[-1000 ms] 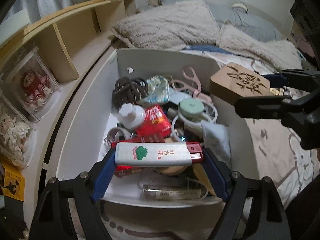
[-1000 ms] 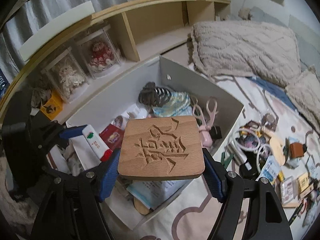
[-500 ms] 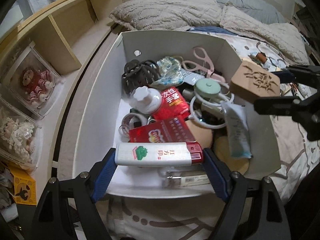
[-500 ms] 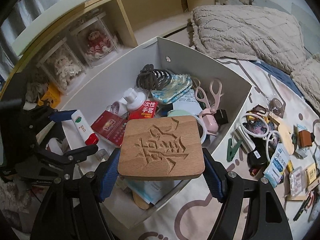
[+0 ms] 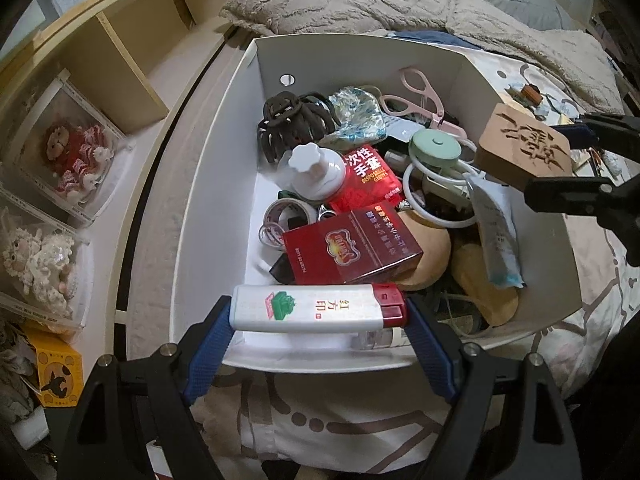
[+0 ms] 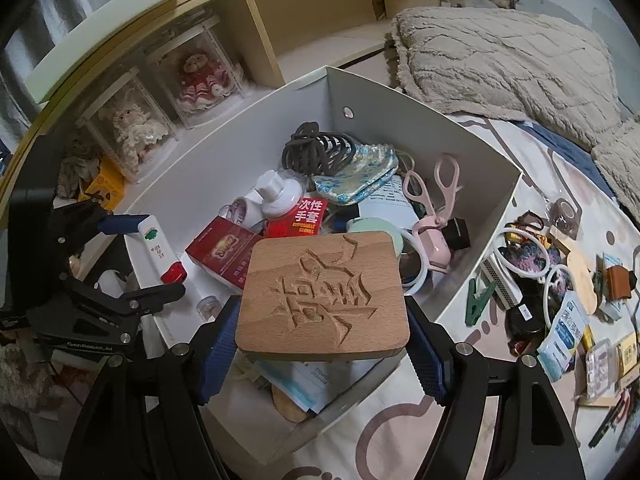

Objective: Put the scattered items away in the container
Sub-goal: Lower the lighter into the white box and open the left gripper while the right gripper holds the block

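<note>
white open box (image 5: 212,184) crammed with a red carton (image 5: 352,246), pink scissors (image 6: 434,196); left gripper (image 5: 320,326) clamps a white-red tube (image 5: 316,308), right gripper (image 6: 322,332) a carved wooden block (image 6: 322,296), above patterned bedding (image 6: 404,440).

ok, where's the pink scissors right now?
Right wrist view: the pink scissors lie inside the white box, along its right wall, just beyond the carved wooden block and right of the blue floral pouch.

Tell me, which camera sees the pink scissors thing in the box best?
The right wrist view. There the pink scissors show whole, both handle loops down to the chunky pink head, lying against the white box wall. The left wrist view shows the loops clearly too, but smaller, farther back, the lower end lost among clutter.
</note>
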